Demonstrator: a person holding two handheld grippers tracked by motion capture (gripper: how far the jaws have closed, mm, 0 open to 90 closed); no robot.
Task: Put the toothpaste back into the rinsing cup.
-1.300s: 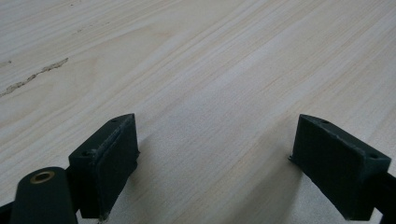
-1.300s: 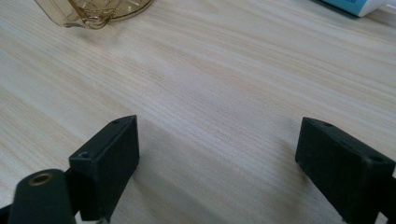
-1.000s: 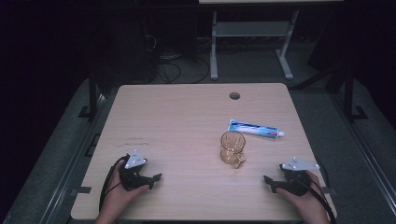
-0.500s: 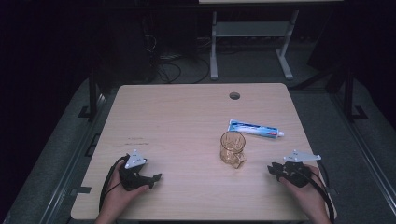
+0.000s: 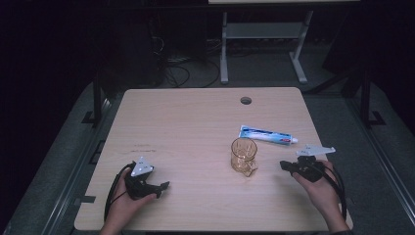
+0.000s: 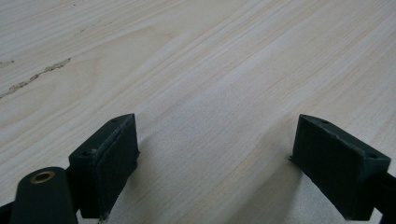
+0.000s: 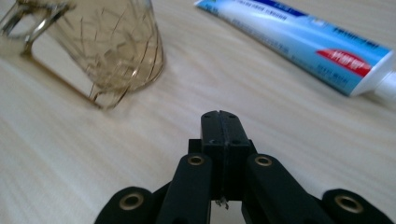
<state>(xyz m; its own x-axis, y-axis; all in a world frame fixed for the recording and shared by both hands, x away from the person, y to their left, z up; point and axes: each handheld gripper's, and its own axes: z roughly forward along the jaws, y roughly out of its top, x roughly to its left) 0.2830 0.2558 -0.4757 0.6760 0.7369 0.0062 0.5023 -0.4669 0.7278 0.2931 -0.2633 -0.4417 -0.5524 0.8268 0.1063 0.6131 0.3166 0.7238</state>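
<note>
An amber glass mug (image 5: 243,156) (image 7: 105,46) stands upright right of the table's middle, its handle toward the front. Behind it a blue and white toothpaste tube (image 5: 267,134) (image 7: 303,42) lies flat, cap to the right. My right gripper (image 5: 285,165) (image 7: 220,125) is lifted a little off the table to the right of the mug, its jaws pressed together with nothing between them, pointing left toward the mug. At the front left my left gripper (image 5: 164,185) (image 6: 215,154) rests low on the wood, jaws wide apart and empty.
The light wooden table (image 5: 195,127) has a round cable hole (image 5: 245,100) near its far edge. A metal stand (image 5: 264,34) and cables lie on the dark floor beyond. Bare wood spreads between the two grippers.
The right gripper has risen and shifted back and slightly left, nearer the mug and the tube. The left gripper, mug and tube have stayed put.
</note>
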